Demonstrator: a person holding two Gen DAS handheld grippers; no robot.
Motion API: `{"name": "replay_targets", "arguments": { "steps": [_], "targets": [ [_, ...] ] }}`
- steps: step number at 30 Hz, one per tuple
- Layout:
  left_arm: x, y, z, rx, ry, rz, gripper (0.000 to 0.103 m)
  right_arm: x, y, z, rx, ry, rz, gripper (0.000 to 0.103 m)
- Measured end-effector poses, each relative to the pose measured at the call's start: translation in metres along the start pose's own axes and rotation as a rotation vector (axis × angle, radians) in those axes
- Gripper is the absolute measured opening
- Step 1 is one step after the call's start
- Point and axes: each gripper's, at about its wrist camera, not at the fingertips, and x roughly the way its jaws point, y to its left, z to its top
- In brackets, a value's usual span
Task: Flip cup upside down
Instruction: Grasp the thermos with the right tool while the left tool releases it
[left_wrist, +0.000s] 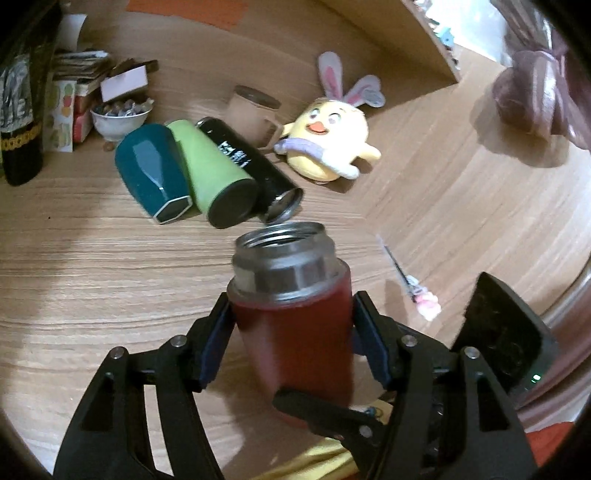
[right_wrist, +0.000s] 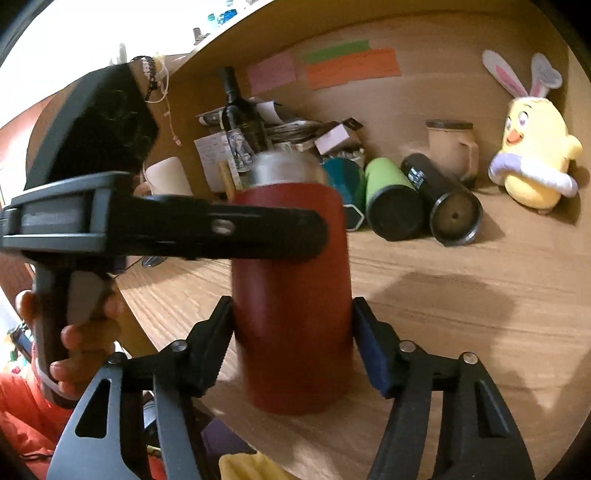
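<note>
A red cup (left_wrist: 295, 332) with a bare steel threaded mouth is held upright above the wooden table, mouth up. My left gripper (left_wrist: 291, 325) is shut on its upper body. The cup also shows in the right wrist view (right_wrist: 291, 314), where my right gripper (right_wrist: 291, 325) is shut on its lower body. One finger (right_wrist: 240, 229) of the left gripper crosses the cup higher up in that view. The right gripper's finger (left_wrist: 317, 406) crosses the cup's base in the left wrist view.
A teal cup (left_wrist: 155, 173), a green cup (left_wrist: 218, 173) and a black flask (left_wrist: 251, 166) lie side by side on the table (left_wrist: 92, 277). Behind are a beige mug (left_wrist: 255, 110), a yellow plush chick (left_wrist: 328, 144), a bowl (left_wrist: 118, 118) and clutter. A pen (left_wrist: 406, 280) lies to the right.
</note>
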Motion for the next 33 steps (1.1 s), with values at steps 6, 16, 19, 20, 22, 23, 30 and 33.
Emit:
{"name": "replay_targets", "arguments": {
  "steps": [6, 16, 19, 20, 22, 23, 30, 33],
  "targets": [
    [0.010, 0.013, 0.001, 0.012, 0.007, 0.072, 0.075, 0.007, 0.000, 0.003, -0.005, 0.014, -0.001, 0.059],
    [0.019, 0.029, -0.003, -0.002, 0.021, 0.138, 0.090, 0.015, -0.001, -0.001, -0.003, 0.050, -0.016, 0.059],
    [0.017, 0.027, -0.006, 0.013, 0.011, 0.144, 0.093, 0.014, -0.003, -0.001, 0.007, 0.051, -0.011, 0.059],
    [0.016, 0.026, -0.006, 0.025, 0.005, 0.156, 0.093, 0.014, -0.003, -0.001, 0.009, 0.050, -0.008, 0.059],
    [0.012, 0.022, -0.005, 0.046, -0.015, 0.187, 0.093, 0.013, -0.001, 0.000, 0.002, 0.046, -0.015, 0.059],
    [0.009, 0.021, -0.005, 0.060, -0.033, 0.210, 0.093, 0.013, 0.000, 0.000, 0.001, 0.044, -0.016, 0.059],
    [-0.006, 0.029, 0.003, 0.072, -0.085, 0.289, 0.093, -0.004, 0.000, 0.008, -0.008, -0.004, -0.027, 0.059],
    [-0.008, 0.033, 0.004, 0.068, -0.090, 0.293, 0.093, -0.011, -0.001, 0.013, -0.007, -0.026, -0.028, 0.059]
  ]
}}
